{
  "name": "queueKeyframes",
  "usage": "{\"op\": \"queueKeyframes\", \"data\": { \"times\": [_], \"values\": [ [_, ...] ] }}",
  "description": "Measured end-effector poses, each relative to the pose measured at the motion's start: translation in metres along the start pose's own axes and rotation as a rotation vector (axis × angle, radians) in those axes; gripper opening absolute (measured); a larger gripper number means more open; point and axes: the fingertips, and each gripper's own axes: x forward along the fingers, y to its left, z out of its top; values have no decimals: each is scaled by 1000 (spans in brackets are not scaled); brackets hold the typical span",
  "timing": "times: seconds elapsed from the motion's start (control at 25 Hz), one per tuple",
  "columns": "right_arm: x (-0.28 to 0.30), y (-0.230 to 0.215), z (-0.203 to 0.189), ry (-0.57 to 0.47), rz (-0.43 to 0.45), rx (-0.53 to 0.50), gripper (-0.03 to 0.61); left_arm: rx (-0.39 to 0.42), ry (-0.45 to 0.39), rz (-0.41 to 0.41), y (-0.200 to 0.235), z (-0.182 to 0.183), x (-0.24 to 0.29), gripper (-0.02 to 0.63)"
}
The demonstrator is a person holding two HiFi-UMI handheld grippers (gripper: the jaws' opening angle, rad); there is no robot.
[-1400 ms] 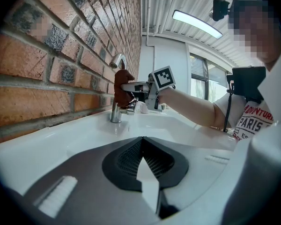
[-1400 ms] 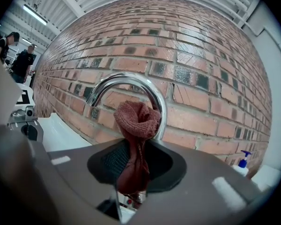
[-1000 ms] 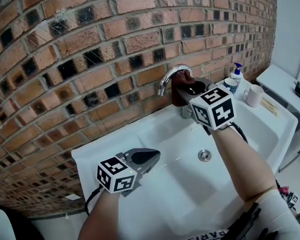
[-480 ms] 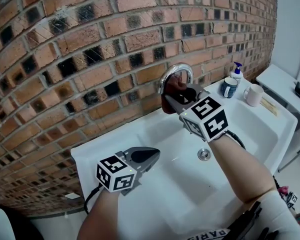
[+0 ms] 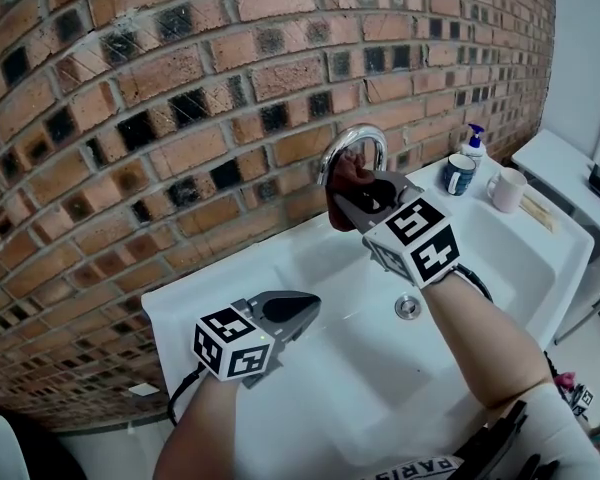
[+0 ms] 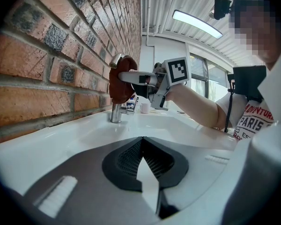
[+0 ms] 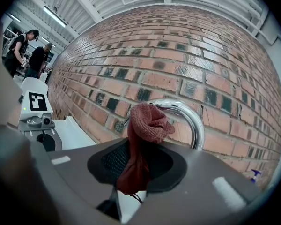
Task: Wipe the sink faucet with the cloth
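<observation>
A curved chrome faucet point(image 5: 355, 143) rises from the back of the white sink point(image 5: 500, 268) against the brick wall. My right gripper point(image 5: 348, 190) is shut on a dark red knitted cloth point(image 7: 143, 139), and the bunched cloth point(image 5: 342, 183) presses against the spout's left, downward end. From the right gripper view the faucet point(image 7: 189, 118) arches just behind the cloth. My left gripper point(image 5: 298, 313) hovers low over the sink's left rim, shut with nothing in it. From it I see the cloth point(image 6: 121, 84) on the faucet point(image 6: 115, 111).
A drain point(image 5: 408, 308) sits in the basin floor. On the sink's back right stand a spray bottle point(image 5: 473, 141), a blue cup point(image 5: 460, 174) and a white mug point(image 5: 506, 190). A white side table point(image 5: 570, 173) lies further right. Two people point(image 7: 25, 48) stand far off.
My right gripper moved the cloth left along the faucet arch, from near its top and base side to the spout's downward end. The left gripper stayed put.
</observation>
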Motion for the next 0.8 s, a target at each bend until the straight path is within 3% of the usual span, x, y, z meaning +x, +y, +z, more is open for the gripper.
{"op": "queueKeyframes", "data": {
  "times": [0.16, 0.32, 0.56, 0.8],
  "values": [
    [-14, 11, -1, 1, 29, 29, 94, -1, 1, 0, 0, -1, -1, 6],
    [-33, 43, -4, 0, 127, 91, 95, 2, -4, 0, 0, 0, -1, 6],
    [-48, 84, -60, 118, 266, 292, 95, 2, -3, -1, -1, 0, -1, 6],
    [-41, 115, -97, 139, 394, 375, 94, 1, -5, -1, 0, 1, -2, 6]
  ]
}}
